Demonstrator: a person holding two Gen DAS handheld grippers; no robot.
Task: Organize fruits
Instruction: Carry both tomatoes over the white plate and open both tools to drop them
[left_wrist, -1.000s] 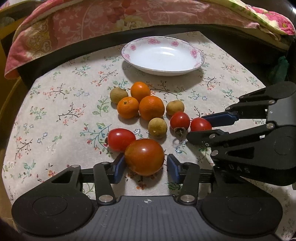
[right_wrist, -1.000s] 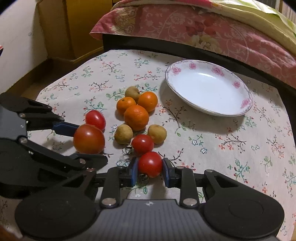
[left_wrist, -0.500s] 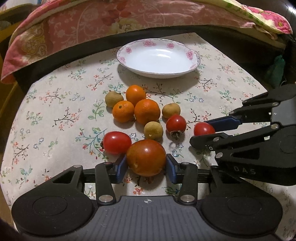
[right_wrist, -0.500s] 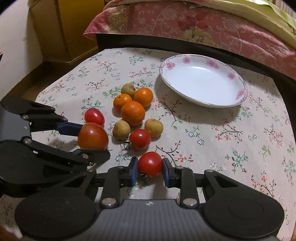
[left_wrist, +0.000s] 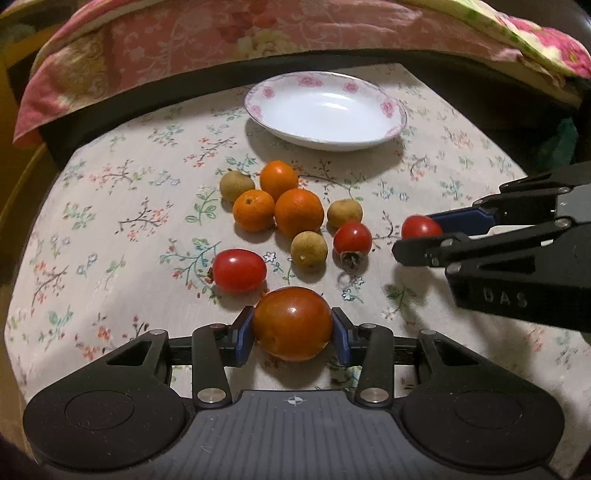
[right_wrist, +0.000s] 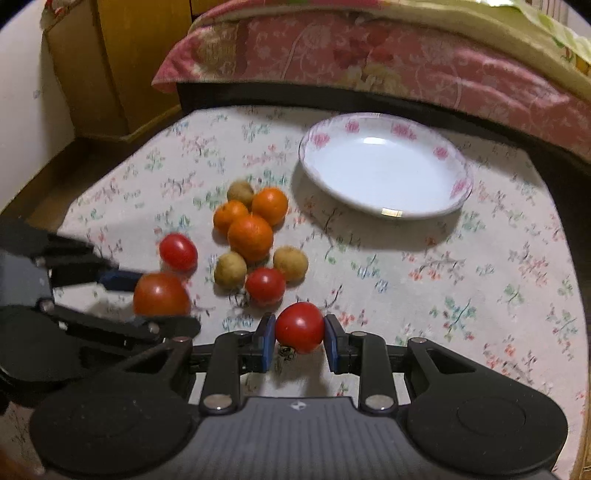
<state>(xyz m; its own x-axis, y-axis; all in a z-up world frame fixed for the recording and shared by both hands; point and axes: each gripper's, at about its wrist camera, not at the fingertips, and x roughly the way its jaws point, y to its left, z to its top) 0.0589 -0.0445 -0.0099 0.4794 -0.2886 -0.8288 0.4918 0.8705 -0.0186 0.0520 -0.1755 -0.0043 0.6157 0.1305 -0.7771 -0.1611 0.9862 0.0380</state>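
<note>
My left gripper (left_wrist: 291, 330) is shut on a large orange-red tomato (left_wrist: 291, 323), with both blue pads against its sides. A small red tomato (right_wrist: 300, 326) sits in my right gripper (right_wrist: 300, 334), which is shut on it; its stem hangs below. The right gripper (left_wrist: 417, 236) comes in from the right in the left wrist view, and the left gripper (right_wrist: 162, 299) from the left in the right wrist view. On the floral cloth lie three oranges (left_wrist: 298, 212), three brown longans (left_wrist: 308, 249) and two red tomatoes (left_wrist: 239, 270). An empty white plate (left_wrist: 255, 107) with pink flowers stands behind them.
A bed with a pink floral quilt (left_wrist: 184, 40) runs along the far edge of the table. A yellow-brown cabinet (right_wrist: 110, 66) stands at the far left. Bare cloth (right_wrist: 480, 295) lies right of the fruit.
The left pads have closed the small gaps and now press on the large tomato. The right gripper has drawn its small tomato away from the red tomato next to it.
</note>
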